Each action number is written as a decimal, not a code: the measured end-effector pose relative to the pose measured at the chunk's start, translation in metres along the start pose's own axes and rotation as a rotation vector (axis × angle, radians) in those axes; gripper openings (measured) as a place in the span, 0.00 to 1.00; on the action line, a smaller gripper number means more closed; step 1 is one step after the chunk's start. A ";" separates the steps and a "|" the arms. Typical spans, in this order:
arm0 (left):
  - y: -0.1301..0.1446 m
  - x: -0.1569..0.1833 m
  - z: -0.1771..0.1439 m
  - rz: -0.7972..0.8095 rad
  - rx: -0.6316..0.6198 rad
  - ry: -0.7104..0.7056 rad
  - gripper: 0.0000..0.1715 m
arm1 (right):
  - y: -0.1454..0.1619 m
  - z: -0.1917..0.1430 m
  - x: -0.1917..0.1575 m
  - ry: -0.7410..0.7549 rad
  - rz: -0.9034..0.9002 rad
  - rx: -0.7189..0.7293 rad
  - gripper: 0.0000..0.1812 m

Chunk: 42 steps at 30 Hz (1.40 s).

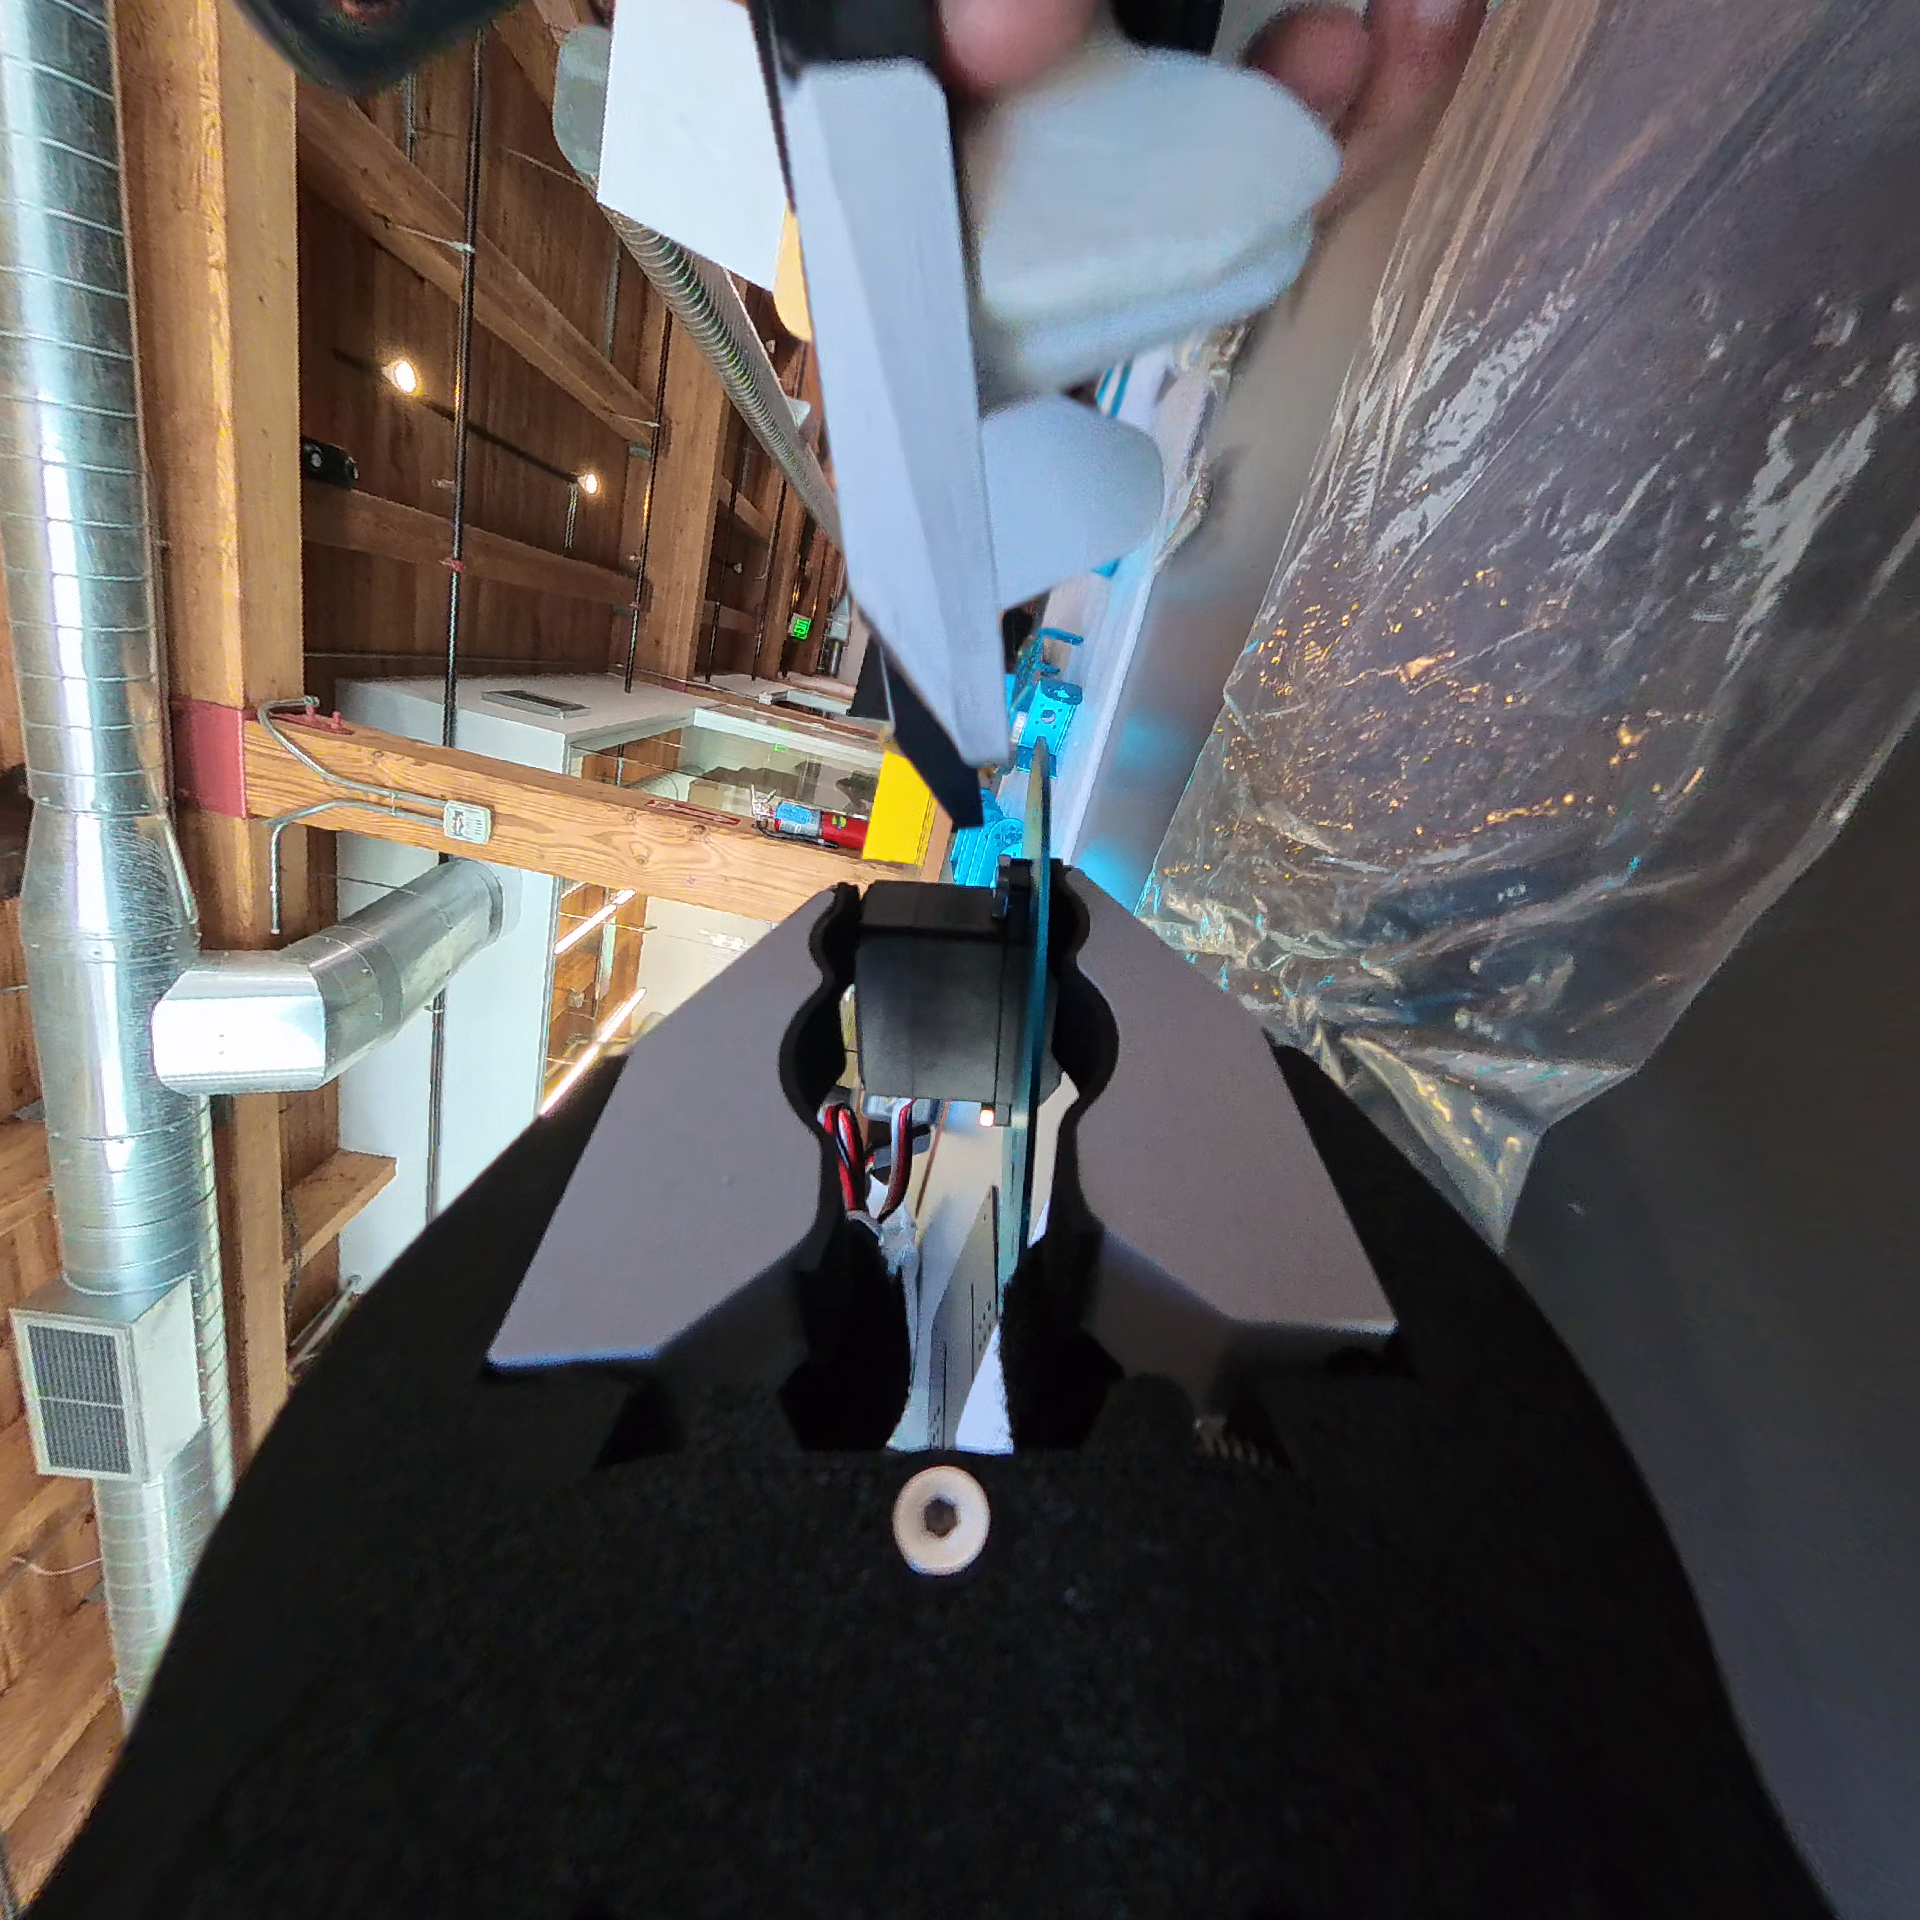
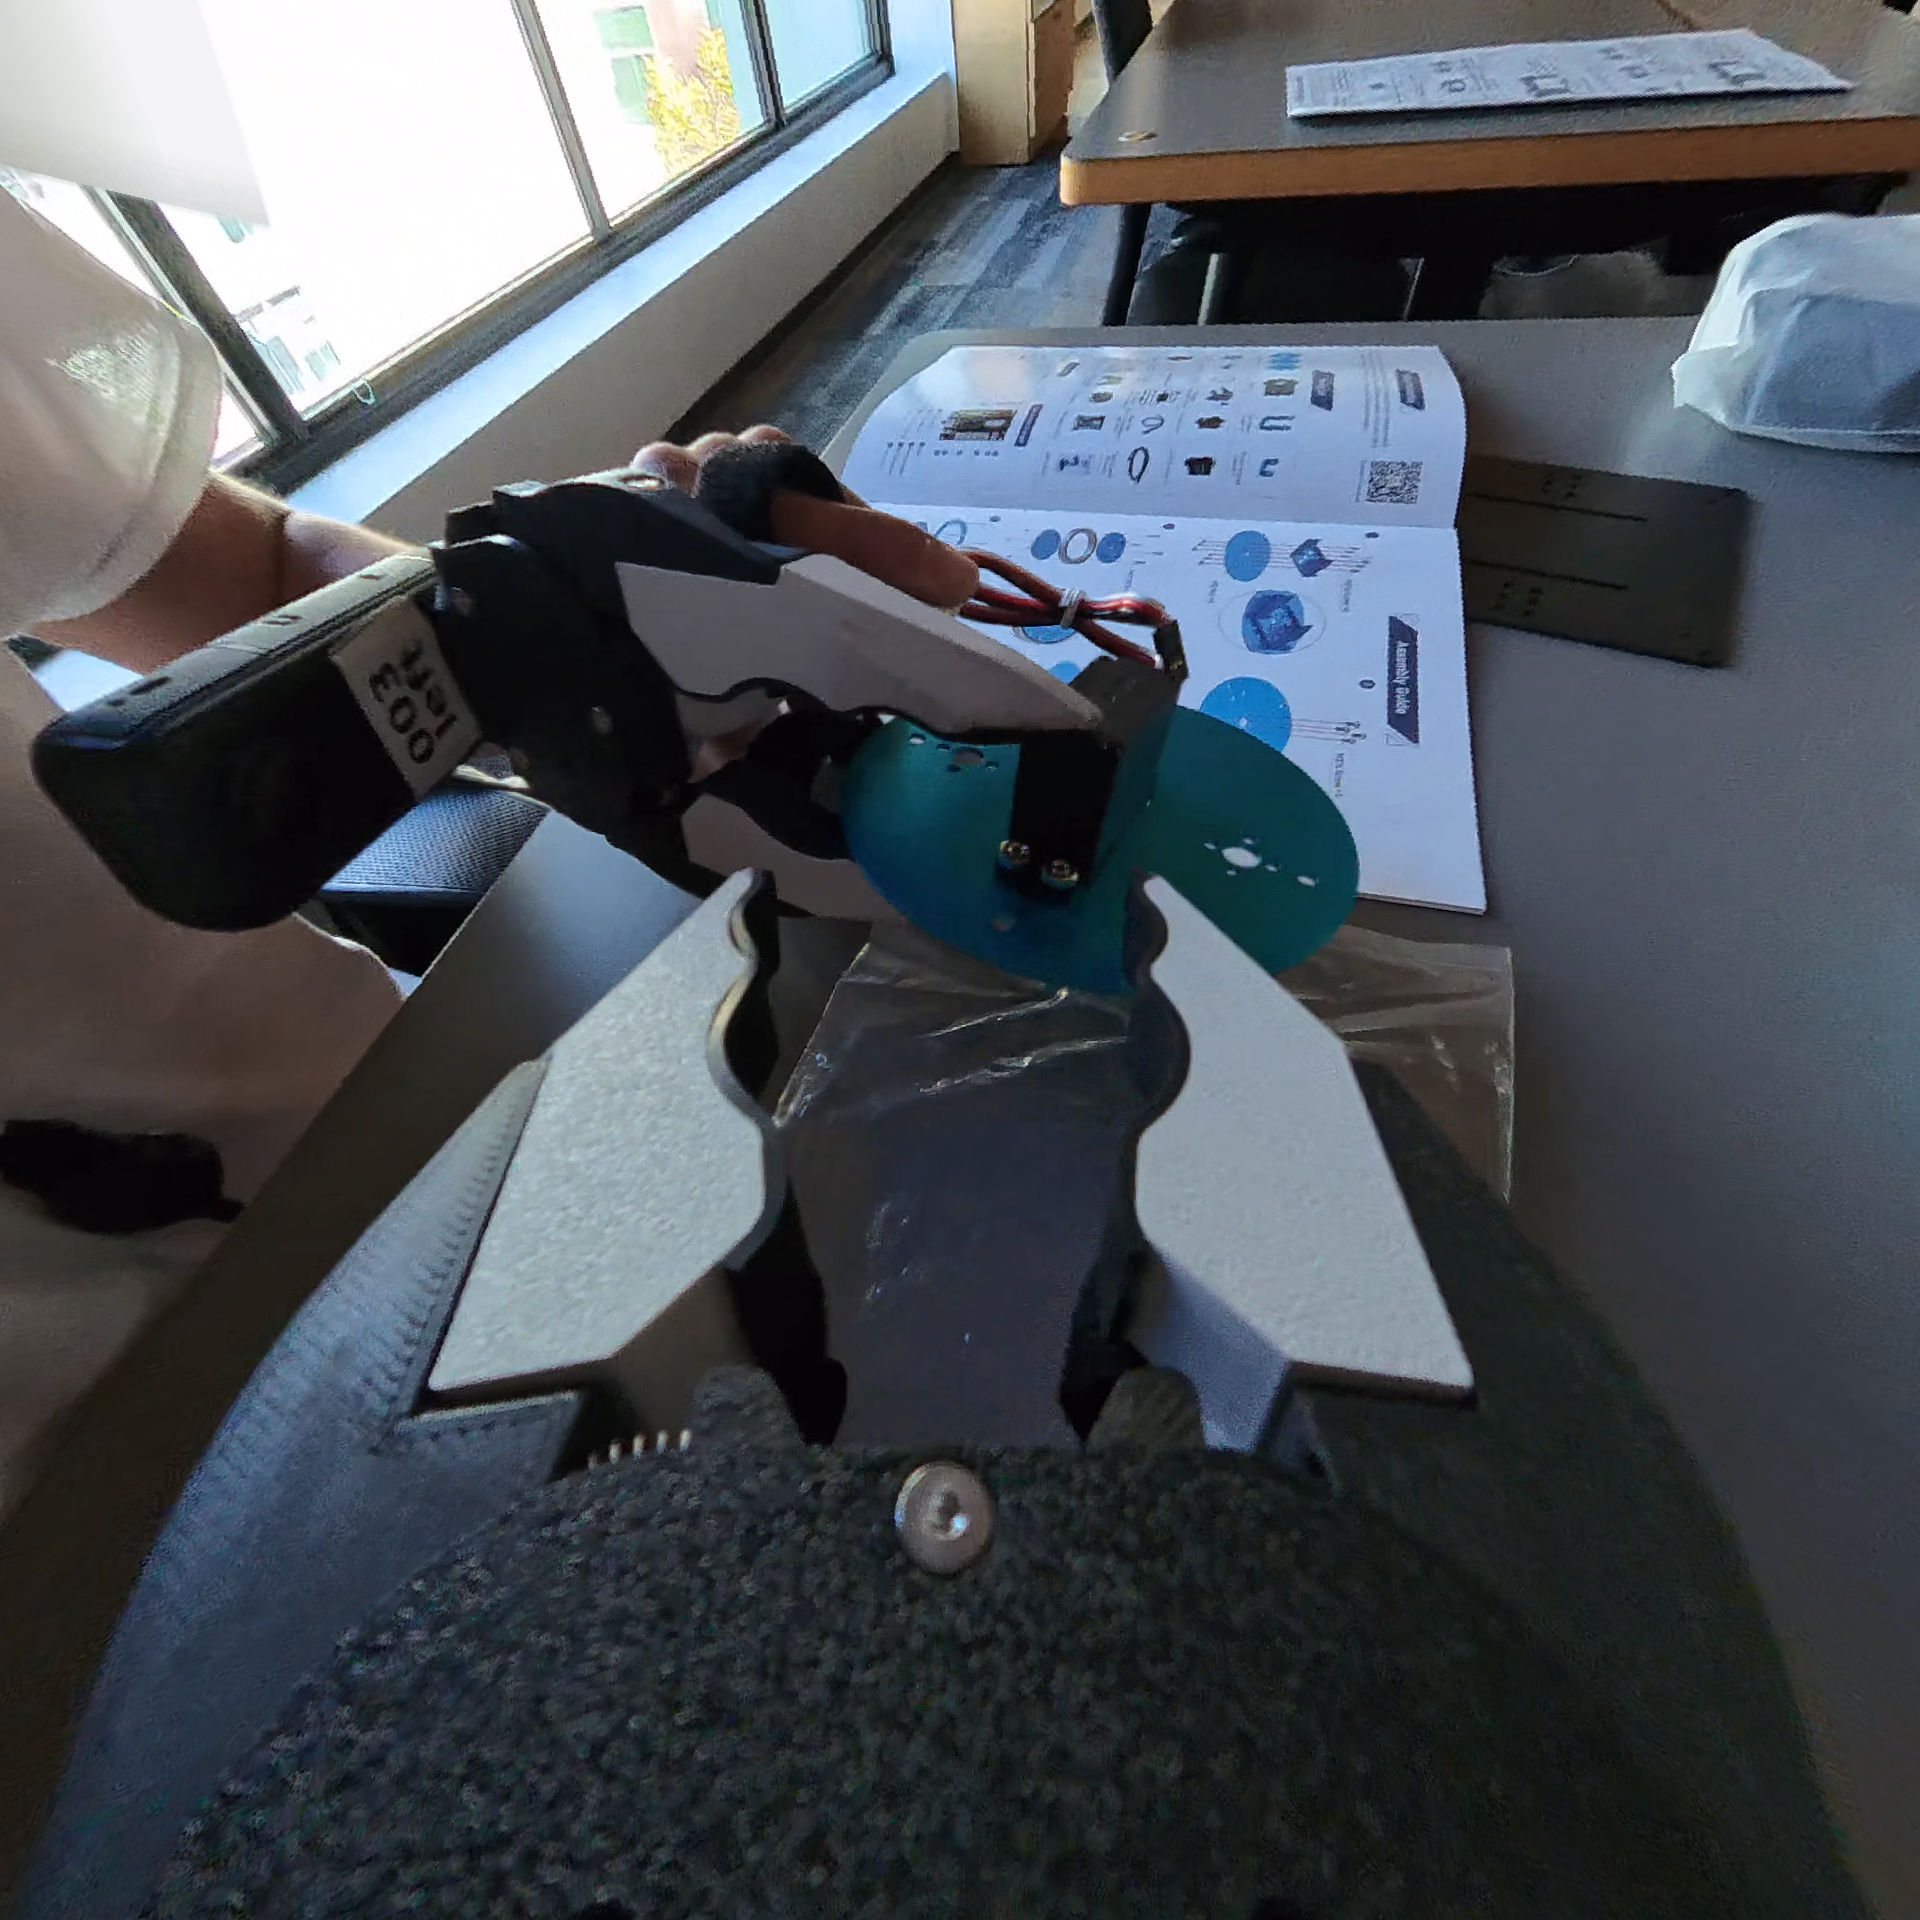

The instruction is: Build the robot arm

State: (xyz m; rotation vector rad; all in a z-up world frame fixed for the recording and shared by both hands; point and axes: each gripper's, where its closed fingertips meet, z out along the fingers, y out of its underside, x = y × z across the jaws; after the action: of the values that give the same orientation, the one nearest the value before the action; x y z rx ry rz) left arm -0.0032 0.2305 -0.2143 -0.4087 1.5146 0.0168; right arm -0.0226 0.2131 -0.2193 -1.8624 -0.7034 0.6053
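Note:
My left gripper (image 1: 951, 904) is shut on a black servo motor (image 1: 935, 997) fixed by two screws to a round blue disc (image 1: 1034, 987), which shows edge-on. Red and black wires (image 1: 862, 1153) hang from the servo. In the right wrist view the left gripper (image 2: 1075, 758) holds the servo (image 2: 1070, 800) and tilted disc (image 2: 1236, 842) just above the table. My right gripper (image 2: 951, 914) is open and empty, its tips just short of the disc, over a clear plastic bag (image 2: 1039, 1039). One of its fingers (image 1: 904, 416) shows at the top of the left wrist view.
An open instruction booklet (image 2: 1195, 499) lies behind the disc on the grey table (image 2: 1662, 1039). A black perforated plate (image 2: 1600, 561) lies to its right, a white wrapped bundle (image 2: 1818, 353) beyond. A person's arm (image 2: 312, 540) holds the left gripper. The plastic bag (image 1: 1507, 675) fills the right of the left wrist view. Both grippers' tips are close together, under 4 cm apart. Both grippers' tips are roughly 30 cm from the black perforated plate (image 2: 1600, 561).

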 end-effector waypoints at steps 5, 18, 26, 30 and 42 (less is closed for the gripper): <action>-0.003 0.001 -0.001 -0.025 0.009 0.011 0.20 | 0.007 0.011 0.001 0.042 -0.028 -0.018 0.28; 0.010 -0.008 0.005 -0.097 -0.082 -0.005 0.20 | 0.001 0.012 0.011 0.253 -0.175 0.019 0.14; 0.008 -0.009 0.002 -0.078 -0.073 -0.017 0.20 | -0.004 0.013 0.008 0.262 -0.110 0.076 0.25; 0.002 -0.007 0.001 -0.049 -0.052 -0.020 0.21 | -0.009 0.014 0.010 0.179 0.051 0.122 0.31; 0.000 -0.003 0.002 -0.085 -0.069 0.006 0.21 | 0.001 0.011 0.021 0.304 -0.008 0.069 0.16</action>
State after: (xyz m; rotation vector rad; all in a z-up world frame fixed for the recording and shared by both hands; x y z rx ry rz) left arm -0.0015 0.2323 -0.2113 -0.5287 1.5041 0.0013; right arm -0.0149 0.2344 -0.2263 -1.8344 -0.4830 0.3257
